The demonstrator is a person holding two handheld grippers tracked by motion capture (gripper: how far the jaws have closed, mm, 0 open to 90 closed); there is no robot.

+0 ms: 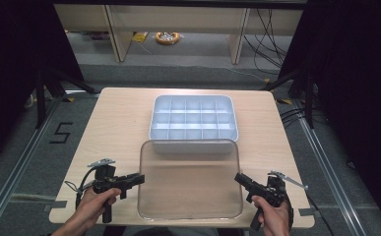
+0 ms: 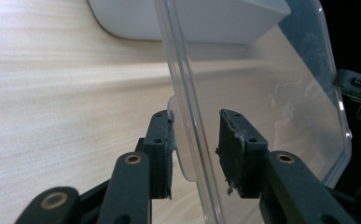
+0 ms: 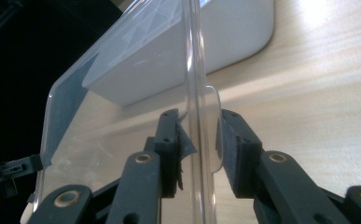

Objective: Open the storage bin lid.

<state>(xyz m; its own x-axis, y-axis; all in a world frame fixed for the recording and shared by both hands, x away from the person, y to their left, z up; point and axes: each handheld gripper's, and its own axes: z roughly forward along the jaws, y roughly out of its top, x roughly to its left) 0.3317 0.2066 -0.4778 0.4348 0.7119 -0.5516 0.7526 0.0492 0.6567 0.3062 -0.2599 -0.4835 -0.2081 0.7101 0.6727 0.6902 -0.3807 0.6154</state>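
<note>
A clear plastic lid with rounded corners hangs just above the near part of the wooden table. Its far edge overlaps the front of a white compartment tray. My left gripper is shut on the lid's left edge, with the rim and a small tab between its jaws. My right gripper is shut on the opposite edge in the same way. The lid runs away from each gripper toward the tray. The tray's several compartments look empty.
The tray stands at the table's middle back. Bare wood lies to the left and right of the lid. Beyond the table are floor, desk legs, cables and a yellow object. Black tripod legs stand at both sides.
</note>
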